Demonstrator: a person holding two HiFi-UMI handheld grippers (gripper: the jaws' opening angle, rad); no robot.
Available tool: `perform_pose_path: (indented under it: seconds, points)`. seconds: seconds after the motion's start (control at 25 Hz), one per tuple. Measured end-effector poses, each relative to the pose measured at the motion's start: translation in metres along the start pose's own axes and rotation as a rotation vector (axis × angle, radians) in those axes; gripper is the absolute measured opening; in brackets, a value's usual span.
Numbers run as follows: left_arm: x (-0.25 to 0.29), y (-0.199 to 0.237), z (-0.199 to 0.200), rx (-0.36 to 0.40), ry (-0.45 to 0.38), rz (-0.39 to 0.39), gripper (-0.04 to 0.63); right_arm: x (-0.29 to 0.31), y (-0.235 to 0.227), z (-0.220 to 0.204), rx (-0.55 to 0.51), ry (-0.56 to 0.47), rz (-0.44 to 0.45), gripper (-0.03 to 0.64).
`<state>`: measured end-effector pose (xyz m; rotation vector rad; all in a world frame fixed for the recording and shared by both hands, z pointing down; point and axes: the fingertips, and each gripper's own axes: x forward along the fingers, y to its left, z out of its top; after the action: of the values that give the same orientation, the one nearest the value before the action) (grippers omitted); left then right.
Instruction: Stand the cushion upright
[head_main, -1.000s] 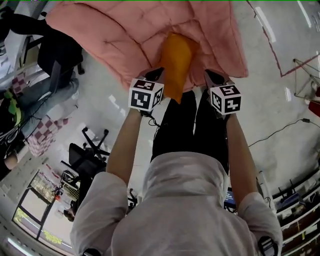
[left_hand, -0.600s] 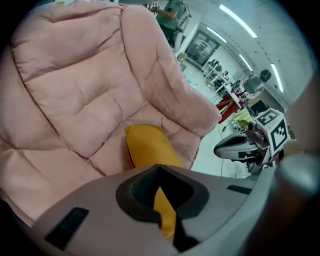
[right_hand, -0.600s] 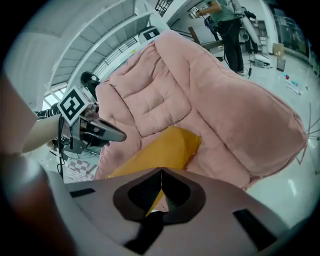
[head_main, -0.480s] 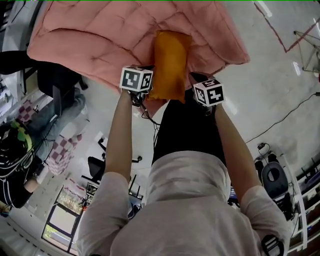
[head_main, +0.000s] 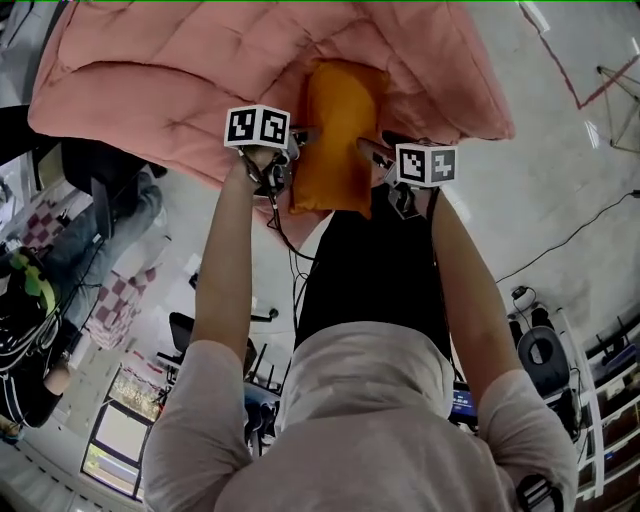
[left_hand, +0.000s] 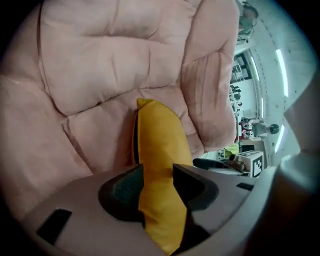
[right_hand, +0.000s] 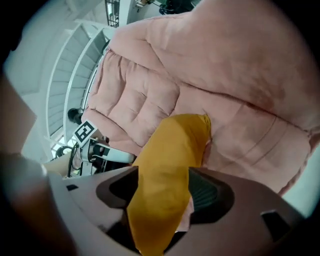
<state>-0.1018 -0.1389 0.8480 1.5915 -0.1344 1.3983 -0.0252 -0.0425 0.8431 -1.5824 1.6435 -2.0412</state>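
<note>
An orange cushion lies lengthwise in the hollow of a pink quilted seat, its near end hanging over the front edge. My left gripper is at its left side and my right gripper at its right. In the left gripper view the cushion runs up between the jaws of the left gripper. In the right gripper view the cushion does the same through the right gripper. Both pairs of jaws have just been opening and stand wide, with the cushion between them.
The pink seat fills the far side. A seated person and an office chair base are on the left. Cables and a red tape line cross the floor on the right. Shelving stands at the lower right.
Both grippers have come down with the cushion, which has settled into the hollow of the pink seat. Both marker cubes have rolled.
</note>
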Motion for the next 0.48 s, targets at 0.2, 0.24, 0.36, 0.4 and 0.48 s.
perform_pose_path:
  seconds: [0.2,0.24,0.36,0.4,0.48]
  points:
    - [0.016,0.002,-0.003,-0.021,0.037,-0.066,0.208,0.02,-0.005,-0.008,0.101,0.069,0.068,0.314]
    - [0.017,0.003,-0.002,-0.032,0.033,-0.078,0.21,0.023,-0.005,-0.007,0.111,0.074,0.077,0.314]
    - [0.014,0.003,0.0,-0.041,0.002,-0.092,0.209,0.027,0.0,-0.005,0.101,0.083,0.078,0.313]
    - [0.013,0.001,-0.001,-0.027,-0.013,-0.089,0.205,0.027,0.001,-0.006,0.086,0.09,0.072,0.31]
    - [0.012,-0.005,-0.003,0.009,-0.042,-0.08,0.169,0.024,0.004,-0.008,0.051,0.105,0.058,0.293]
